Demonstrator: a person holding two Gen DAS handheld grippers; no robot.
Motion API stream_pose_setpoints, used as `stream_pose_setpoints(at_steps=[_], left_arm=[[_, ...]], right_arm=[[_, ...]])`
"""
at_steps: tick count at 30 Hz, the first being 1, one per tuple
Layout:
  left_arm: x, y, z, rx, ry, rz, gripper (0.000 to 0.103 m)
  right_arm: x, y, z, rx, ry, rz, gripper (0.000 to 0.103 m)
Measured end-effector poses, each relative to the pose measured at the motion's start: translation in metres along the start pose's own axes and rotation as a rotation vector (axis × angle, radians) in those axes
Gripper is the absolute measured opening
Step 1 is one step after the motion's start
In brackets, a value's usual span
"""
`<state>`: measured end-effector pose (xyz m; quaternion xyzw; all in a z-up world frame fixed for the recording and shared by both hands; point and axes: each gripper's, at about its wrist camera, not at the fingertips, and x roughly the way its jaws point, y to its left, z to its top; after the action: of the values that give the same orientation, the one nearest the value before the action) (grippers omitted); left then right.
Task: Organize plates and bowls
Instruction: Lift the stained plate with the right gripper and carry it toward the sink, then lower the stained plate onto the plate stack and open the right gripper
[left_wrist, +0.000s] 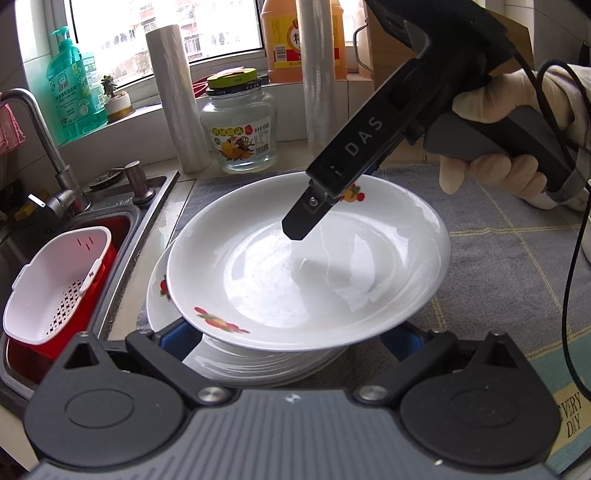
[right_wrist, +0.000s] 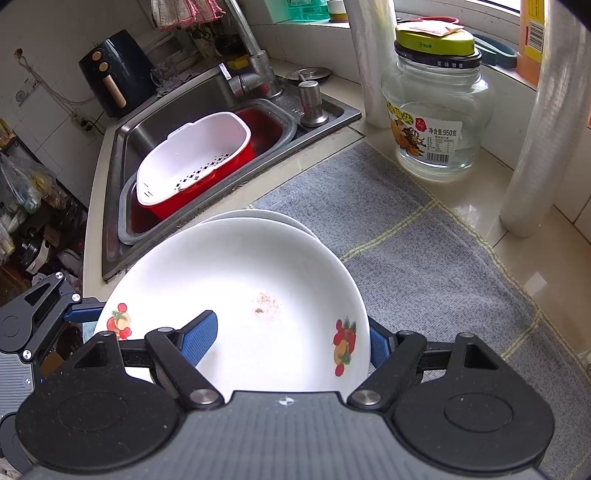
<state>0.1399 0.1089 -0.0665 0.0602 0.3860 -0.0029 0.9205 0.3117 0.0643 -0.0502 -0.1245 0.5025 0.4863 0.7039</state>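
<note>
The top plate (left_wrist: 306, 266) sits tilted on the plate stack (left_wrist: 266, 365) beside the sink (right_wrist: 207, 110) on the worktop. The right hand-held gripper (right_wrist: 291, 341) pinches its rim — glazed, slippery, breakable. Left hand-held gripper (left_wrist: 291, 332): cannot tell.

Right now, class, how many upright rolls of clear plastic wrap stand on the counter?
2. One roll stands left of the glass jar. The second roll stands right of the jar, in front of the orange bottle. Others may be hidden outside these views.
</note>
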Motion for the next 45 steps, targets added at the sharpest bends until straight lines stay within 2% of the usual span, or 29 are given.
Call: stream_pose_setpoints(at_steps=[20, 28, 45], left_arm=[[0.011, 0.014, -0.002, -0.053, 0.033, -0.021, 0.101], [0.016, 0.025, -0.001, -0.113, 0.057, -0.066, 0.101], [0.019, 0.035, 0.003, -0.128, 0.070, -0.080, 0.101]], right_arm=[[0.014, 0.006, 0.006, -0.047, 0.032, -0.015, 0.086], [0.019, 0.009, 0.010, -0.063, 0.045, -0.022, 0.086], [0.022, 0.010, 0.011, -0.063, 0.064, -0.032, 0.086]])
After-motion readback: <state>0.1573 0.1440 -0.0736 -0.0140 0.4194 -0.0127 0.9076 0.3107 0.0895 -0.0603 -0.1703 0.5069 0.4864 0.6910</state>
